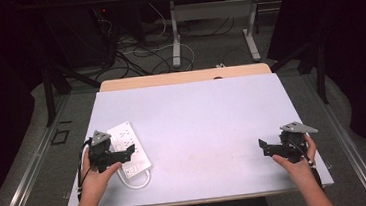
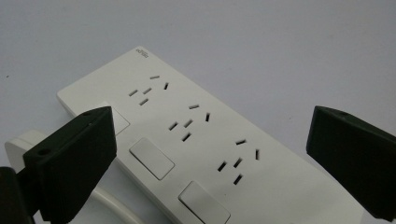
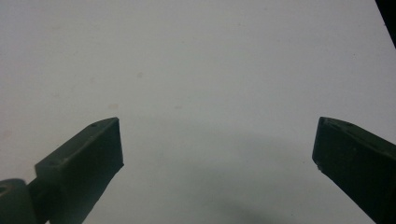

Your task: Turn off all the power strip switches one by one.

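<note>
One white power strip [image 1: 128, 147], two hand-held grippers, one white table [image 1: 197, 122].

The power strip is laid flat near the table's left front corner, its white cable [image 1: 136, 181] looped at the near end; three socket groups and three rocker switches [image 2: 151, 157] are counted on its face. The left gripper [image 1: 120, 156] is held over the strip by one hand [image 1: 96, 178], jaws spread wide with nothing clamped, the strip seen between and below them. The right gripper [image 1: 266, 147] is held low at the table's right front, well apart from the strip, jaws likewise wide and empty over bare tabletop.
</note>
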`<action>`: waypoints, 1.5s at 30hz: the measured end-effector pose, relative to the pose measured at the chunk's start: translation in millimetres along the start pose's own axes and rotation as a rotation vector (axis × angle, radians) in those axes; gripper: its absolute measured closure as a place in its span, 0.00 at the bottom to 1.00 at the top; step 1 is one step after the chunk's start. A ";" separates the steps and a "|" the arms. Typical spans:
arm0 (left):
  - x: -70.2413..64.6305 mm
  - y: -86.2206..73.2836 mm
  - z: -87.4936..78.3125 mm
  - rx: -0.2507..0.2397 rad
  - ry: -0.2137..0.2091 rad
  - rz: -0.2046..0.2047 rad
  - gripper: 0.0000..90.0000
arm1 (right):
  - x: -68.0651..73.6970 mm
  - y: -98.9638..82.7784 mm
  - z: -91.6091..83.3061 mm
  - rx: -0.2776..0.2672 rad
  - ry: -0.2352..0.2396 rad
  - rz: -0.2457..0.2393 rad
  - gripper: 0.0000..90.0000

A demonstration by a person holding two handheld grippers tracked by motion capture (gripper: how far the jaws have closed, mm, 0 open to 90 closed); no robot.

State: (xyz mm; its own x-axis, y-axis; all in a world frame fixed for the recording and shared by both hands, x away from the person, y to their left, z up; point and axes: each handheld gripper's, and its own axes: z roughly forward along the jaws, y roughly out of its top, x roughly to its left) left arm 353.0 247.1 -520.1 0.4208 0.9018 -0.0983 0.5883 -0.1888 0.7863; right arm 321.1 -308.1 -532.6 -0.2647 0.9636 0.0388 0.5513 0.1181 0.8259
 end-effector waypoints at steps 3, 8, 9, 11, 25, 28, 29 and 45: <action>0.4 -0.2 -2.8 -0.007 -0.001 -0.006 0.02 | 1.2 0.9 -1.0 -0.010 -0.005 -0.016 0.01; 1.2 1.3 -5.9 0.007 0.005 0.003 0.05 | 3.5 1.0 0.6 -0.003 -0.010 -0.011 0.01; 1.1 1.6 -6.7 0.005 0.007 -0.001 0.06 | 3.6 0.9 1.2 -0.004 -0.013 -0.012 0.01; 0.6 2.7 -9.0 0.012 0.011 0.002 0.09 | 3.3 1.5 1.8 -0.002 -0.006 -0.010 0.01; 0.6 5.4 -29.7 0.019 0.027 0.035 0.31 | 4.7 1.7 3.2 0.007 0.001 -0.019 0.02; 0.7 5.8 -31.6 0.029 0.019 0.029 0.33 | 5.0 1.6 4.2 0.009 0.003 -0.021 0.02; 0.6 6.0 -31.9 0.035 0.017 0.029 0.34 | 4.8 1.5 4.3 0.010 0.005 -0.021 0.02; -7.6 5.1 -38.6 0.100 0.026 0.036 0.50 | 5.8 0.9 5.6 0.016 0.011 -0.025 0.02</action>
State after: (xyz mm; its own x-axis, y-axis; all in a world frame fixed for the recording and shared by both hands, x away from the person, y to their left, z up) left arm 326.2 254.3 -491.8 0.4258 0.9032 -0.0541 0.6397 -0.2581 0.7240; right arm 324.5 -301.0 -534.9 -0.2867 0.9577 0.0246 0.5570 0.1457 0.8177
